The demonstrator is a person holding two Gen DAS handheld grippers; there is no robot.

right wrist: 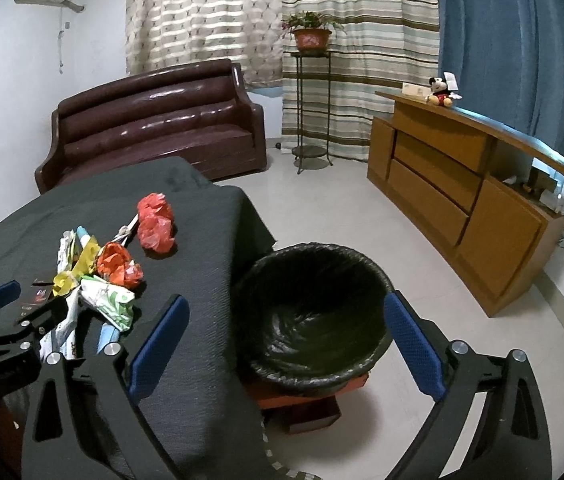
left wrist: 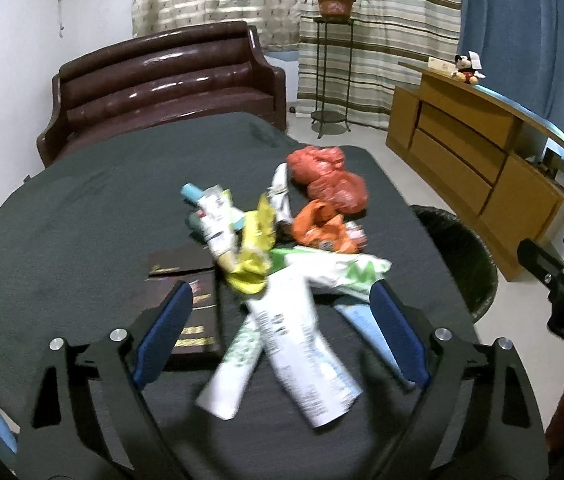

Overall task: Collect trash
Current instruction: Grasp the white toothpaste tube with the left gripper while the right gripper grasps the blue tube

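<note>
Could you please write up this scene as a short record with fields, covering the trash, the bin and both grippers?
surface: table under a dark cloth
trash: pile of tubes and wrappers, plus a red plastic bag behind it
bin: black-lined trash bin on the floor beside the table, looks empty
left gripper: open, over the pile, holding nothing
right gripper: open, above the bin, holding nothing
</note>
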